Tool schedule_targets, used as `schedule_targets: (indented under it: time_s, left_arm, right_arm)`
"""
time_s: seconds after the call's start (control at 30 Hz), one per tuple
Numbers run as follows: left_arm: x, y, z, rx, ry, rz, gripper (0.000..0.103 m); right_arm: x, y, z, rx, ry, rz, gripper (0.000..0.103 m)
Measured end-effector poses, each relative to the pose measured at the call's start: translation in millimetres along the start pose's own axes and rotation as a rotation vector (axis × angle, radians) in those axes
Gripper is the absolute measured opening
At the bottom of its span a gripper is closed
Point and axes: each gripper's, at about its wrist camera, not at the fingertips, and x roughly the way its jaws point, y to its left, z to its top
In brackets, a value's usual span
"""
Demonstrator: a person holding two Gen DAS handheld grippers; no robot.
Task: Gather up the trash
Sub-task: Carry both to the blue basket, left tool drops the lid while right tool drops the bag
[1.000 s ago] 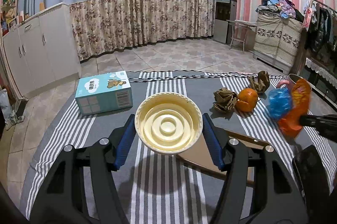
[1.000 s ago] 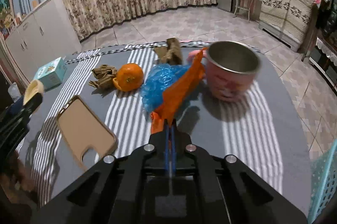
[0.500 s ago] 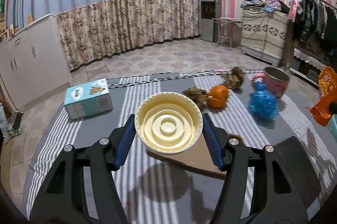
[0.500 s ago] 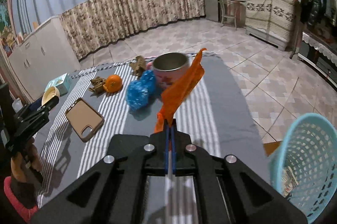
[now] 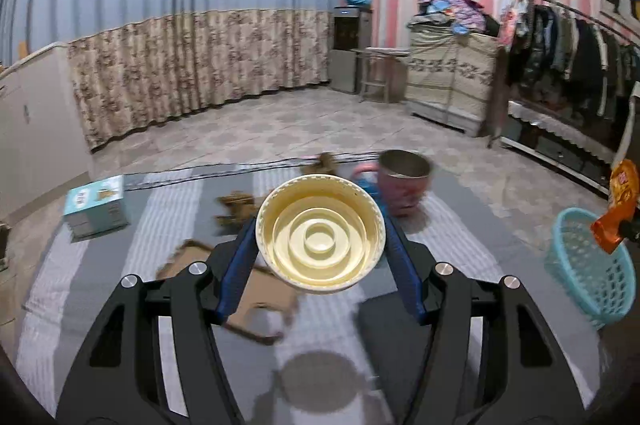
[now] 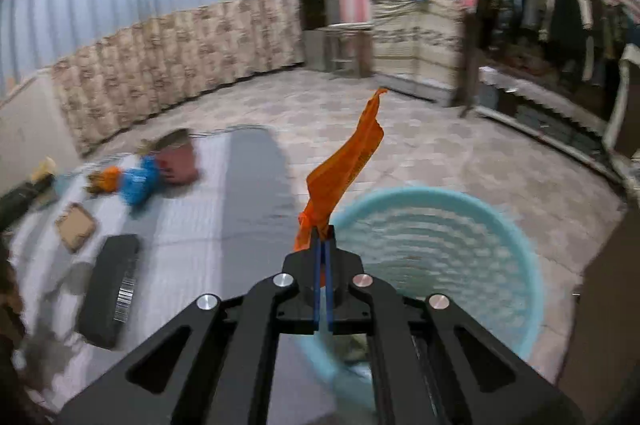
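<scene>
Swinging off the table, right gripper clamps the orange wrapper above the blue basket, ready to drop; left gripper grips a cream lid, next in line.

My right gripper: black, blue pads, orange wrapper. Left gripper: cream cup. Basket turquoise; tablecloth grey, white-striped; mug pink.
</scene>
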Motion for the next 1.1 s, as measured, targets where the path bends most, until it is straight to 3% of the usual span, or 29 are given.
schedule_targets:
  time_s: [0.27, 0.73, 0.87, 0.9, 0.97, 1.1]
  left_arm:
    - [6, -98, -4, 0.093, 0.016, -0.108, 0.061]
    - [28, -282, -25, 0.251, 0.067, -0.359, 0.061]
    - [33, -309, -28, 0.289, 0.079, -0.394, 0.063]
    - [35, -313, -28, 0.292, 0.09, -0.406, 0.073]
    - [33, -316, -29, 0.289, 0.093, -0.408, 0.082]
    - [29, -303, -26, 0.276, 0.072, -0.379, 0.085]
  right_arm:
    - [11, -68, -16, 0.069, 0.011, -0.14, 0.002]
    - [13, -107, -22, 0.161, 0.02, -0.143, 0.002]
    - [13, -116, -24, 0.193, 0.02, -0.14, 0.002]
    - [12, -118, -25, 0.201, 0.019, -0.138, 0.002]
    - [12, -123, -26, 0.21, 0.018, -0.142, 0.002]
    - [15, -121, -26, 0.209, 0.025, -0.131, 0.002]
